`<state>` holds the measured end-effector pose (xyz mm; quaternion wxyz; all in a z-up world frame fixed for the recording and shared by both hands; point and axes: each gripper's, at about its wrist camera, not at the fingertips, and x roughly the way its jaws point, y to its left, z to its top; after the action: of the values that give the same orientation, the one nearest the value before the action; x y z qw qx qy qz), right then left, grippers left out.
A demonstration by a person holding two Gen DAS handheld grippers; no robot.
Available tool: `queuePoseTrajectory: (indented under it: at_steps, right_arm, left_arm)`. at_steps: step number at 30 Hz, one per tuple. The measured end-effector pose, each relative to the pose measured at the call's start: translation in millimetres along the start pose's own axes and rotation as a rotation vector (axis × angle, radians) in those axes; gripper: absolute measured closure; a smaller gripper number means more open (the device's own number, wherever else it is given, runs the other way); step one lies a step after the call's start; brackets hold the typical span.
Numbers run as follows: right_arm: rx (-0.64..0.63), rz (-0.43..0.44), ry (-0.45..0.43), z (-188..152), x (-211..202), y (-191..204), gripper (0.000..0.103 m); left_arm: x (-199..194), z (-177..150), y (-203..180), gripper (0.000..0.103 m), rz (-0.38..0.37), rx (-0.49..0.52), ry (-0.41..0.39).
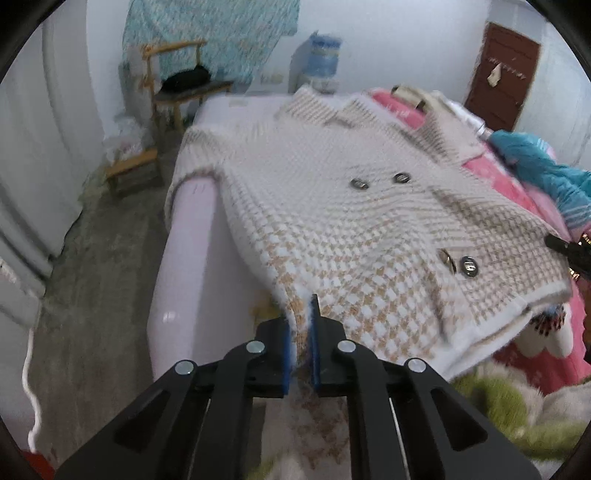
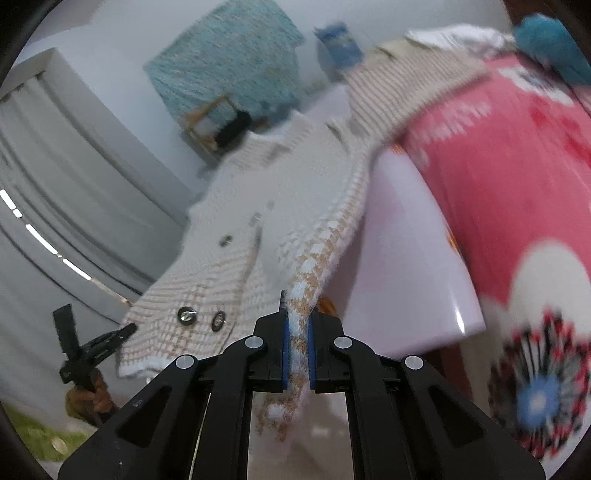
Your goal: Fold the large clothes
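Both grippers are gripping the hem corners of a knitted jacket over a bed.

At the far left of the left wrist view, a wooden chair [image 1: 177, 92] is standing against the wall, with a turquoise cloth [image 1: 210, 33] hanging behind it. Further right, the left gripper [image 1: 300, 332] is pinching the near corner of the beige-and-white houndstooth jacket [image 1: 332, 206], its blue pads pressed together on the fabric. The jacket is lying stretched across the pale bed edge [image 1: 188, 258], its dark buttons [image 1: 469, 266] facing up, and is reaching onto the pink blanket [image 1: 517, 192] on the right. In the right wrist view, the right gripper [image 2: 297, 332] is clamping the jacket's other hem corner, with the garment hanging taut between the bed and the pads.
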<state>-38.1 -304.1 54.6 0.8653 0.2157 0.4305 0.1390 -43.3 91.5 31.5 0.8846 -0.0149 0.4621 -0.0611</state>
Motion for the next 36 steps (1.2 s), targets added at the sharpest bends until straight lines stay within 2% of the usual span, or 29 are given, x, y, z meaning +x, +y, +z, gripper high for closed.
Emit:
queuePoseTrajectory:
  at_steps: [1,2,3,4,5,6,7,8,9,10,11,14,16,20,22,24,27,29,32,35,36]
  right_arm:
    - [0.019,-0.024,0.039,-8,8,-6,0.093]
    - [0.034,-0.083,0.076,-14,19,-13,0.090]
    - [0.038,-0.143,0.094,-18,25,-18,0.084]
    - [0.031,-0.238,0.119,-21,32,-22,0.078]
    - [0.022,-0.286,0.124,-19,35,-24,0.075]
    - [0.018,-0.302,0.114,-16,33,-23,0.069]
    - [0.006,-0.302,0.084,-9,28,-18,0.056]
    - [-0.011,-0.302,0.058,-4,23,-13,0.050]
    - [-0.048,-0.314,0.015,4,18,-3,0.043]
    - [-0.082,-0.326,-0.010,12,16,6,0.042]
    - [-0.125,-0.334,-0.035,22,18,18,0.041]
    - [-0.188,-0.256,-0.067,41,38,45,0.037]
    - [-0.228,-0.145,-0.035,58,75,73,0.036]
    - [-0.363,-0.019,0.027,83,148,128,0.037]
    - [-0.416,0.016,0.058,87,179,149,0.037]
    - [-0.442,0.072,0.124,96,222,170,0.037]
    - [-0.463,0.099,0.206,97,269,189,0.037]
    - [-0.473,0.082,0.260,96,302,197,0.037]
    - [-0.450,0.069,0.313,97,327,200,0.036]
    - [-0.442,0.056,0.330,95,338,205,0.036]
    - [-0.445,0.050,0.332,92,335,207,0.036]
  left_arm:
    - [5,-7,1,0.094,-0.001,-0.010,0.028]
    - [17,-15,4,0.094,-0.006,-0.028,0.076]
    - [25,-18,7,0.092,-0.001,-0.042,0.103]
    - [33,-20,10,0.091,0.001,-0.058,0.126]
    - [37,-19,14,0.091,-0.007,-0.073,0.136]
    - [38,-16,21,0.087,-0.025,-0.096,0.139]
    - [37,-12,27,0.081,-0.037,-0.110,0.134]
    - [33,-7,32,0.076,-0.041,-0.119,0.117]
    - [28,-3,35,0.066,-0.040,-0.123,0.095]
    - [25,3,40,0.058,-0.033,-0.129,0.070]
    - [22,9,46,0.056,-0.024,-0.137,0.048]
    - [22,32,66,0.055,0.010,-0.184,-0.015]
    - [25,43,81,0.052,0.011,-0.243,-0.046]
    - [50,75,133,0.048,-0.030,-0.430,-0.099]
    - [67,83,164,0.035,-0.083,-0.532,-0.095]
    - [89,86,194,0.029,-0.135,-0.655,-0.060]
    - [122,81,235,0.026,-0.233,-0.833,-0.018]
    - [141,72,256,0.026,-0.301,-0.934,-0.001]
    - [164,55,277,0.025,-0.387,-1.073,0.017]
    - [199,29,294,0.024,-0.554,-1.253,0.064]
    - [215,18,296,0.024,-0.641,-1.337,0.088]
